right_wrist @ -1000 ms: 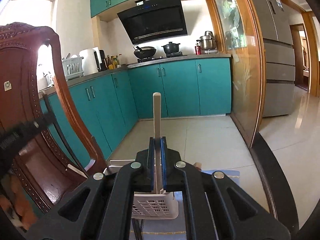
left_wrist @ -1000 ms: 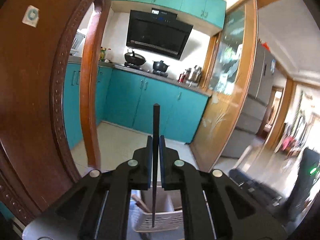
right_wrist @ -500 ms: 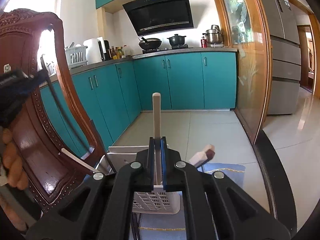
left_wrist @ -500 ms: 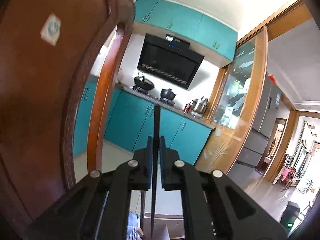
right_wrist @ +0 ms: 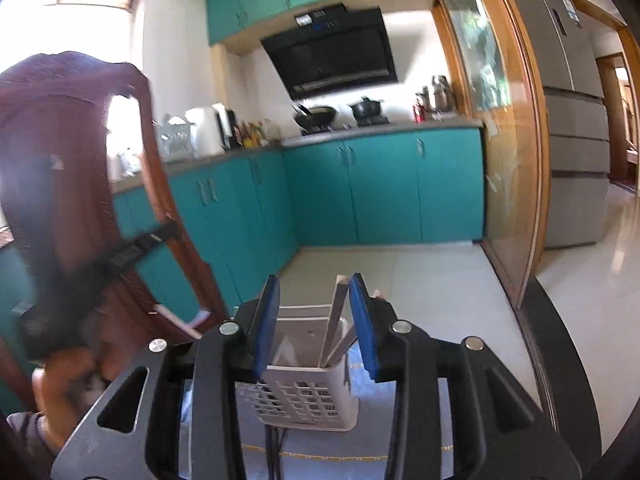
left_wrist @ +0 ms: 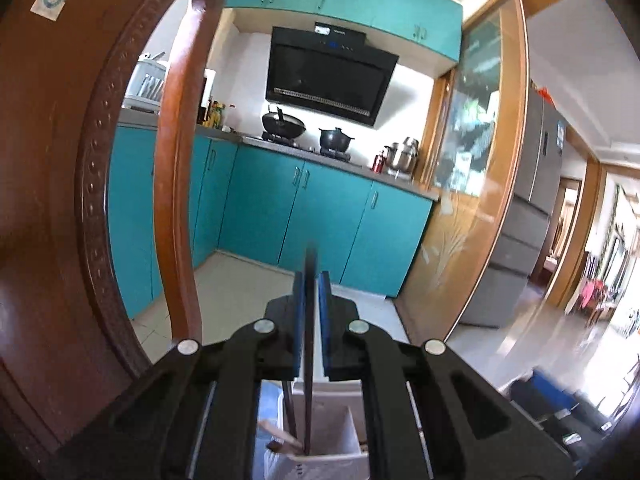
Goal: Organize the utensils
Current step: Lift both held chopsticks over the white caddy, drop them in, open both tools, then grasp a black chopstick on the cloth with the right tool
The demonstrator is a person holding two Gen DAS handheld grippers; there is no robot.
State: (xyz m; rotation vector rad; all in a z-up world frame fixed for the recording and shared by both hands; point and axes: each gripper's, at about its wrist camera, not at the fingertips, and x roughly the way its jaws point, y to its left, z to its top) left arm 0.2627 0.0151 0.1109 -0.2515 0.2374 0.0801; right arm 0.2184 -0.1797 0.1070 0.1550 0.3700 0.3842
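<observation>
A: How were the tools seen?
B: The left tool [left_wrist: 311, 320] was clamped on a dark chopstick [left_wrist: 309, 344], its tip lowered into the white basket [left_wrist: 332, 436]. The right tool [right_wrist: 314, 320] had just been opening; nothing was pressed between its pads.
A: And the pale chopstick [right_wrist: 335, 320]?
B: It was leaned inside the basket [right_wrist: 308, 394]. Teal cabinets [right_wrist: 380, 188] were seen beyond the basket.

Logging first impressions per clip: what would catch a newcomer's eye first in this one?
Probably the white slotted utensil basket low in the right wrist view, with pale wooden sticks standing in it between the open right gripper fingers, whose jaws have just been opening. In the left wrist view, the left gripper is shut on a thin dark stick over that basket. Behind: teal kitchen cabinets and a carved wooden chair back at left.
</observation>
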